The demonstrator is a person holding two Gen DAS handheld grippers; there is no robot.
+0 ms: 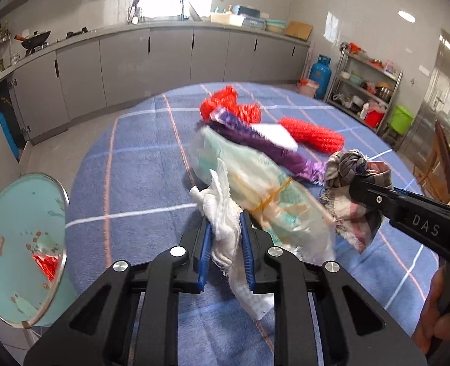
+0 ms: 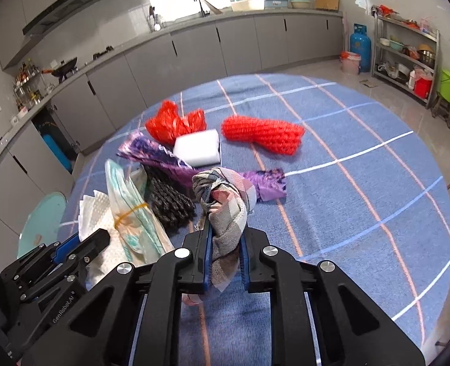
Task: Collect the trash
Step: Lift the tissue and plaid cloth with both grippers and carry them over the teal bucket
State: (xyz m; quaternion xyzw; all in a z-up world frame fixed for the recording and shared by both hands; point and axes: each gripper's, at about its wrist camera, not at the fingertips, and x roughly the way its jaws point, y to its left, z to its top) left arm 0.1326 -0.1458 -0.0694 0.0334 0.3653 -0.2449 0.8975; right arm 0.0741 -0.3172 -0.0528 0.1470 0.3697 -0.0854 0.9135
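My left gripper (image 1: 226, 225) is shut on a crumpled white paper towel (image 1: 225, 213), which hangs down between the blue pads. A clear plastic bag bound by a yellow rubber band (image 1: 264, 189) lies right beside it. My right gripper (image 2: 225, 228) is shut on a knotted plaid rag (image 2: 225, 201), seen also as the plaid rag (image 1: 353, 177) in the left wrist view. Farther back on the blue checked tablecloth (image 2: 347, 213) lie a purple wrapper (image 2: 164, 155), a white foam block (image 2: 199, 148), a red plastic bag (image 2: 173, 122), a red mesh roll (image 2: 261, 134) and a black mesh piece (image 2: 168, 201).
A round teal stool (image 1: 20, 244) with stains stands at the table's left edge. Grey kitchen cabinets (image 1: 164, 58) run along the far wall. A blue gas cylinder (image 1: 319, 74) and a metal shelf (image 1: 365, 88) stand at the right. The tablecloth's right half holds nothing but its stripes.
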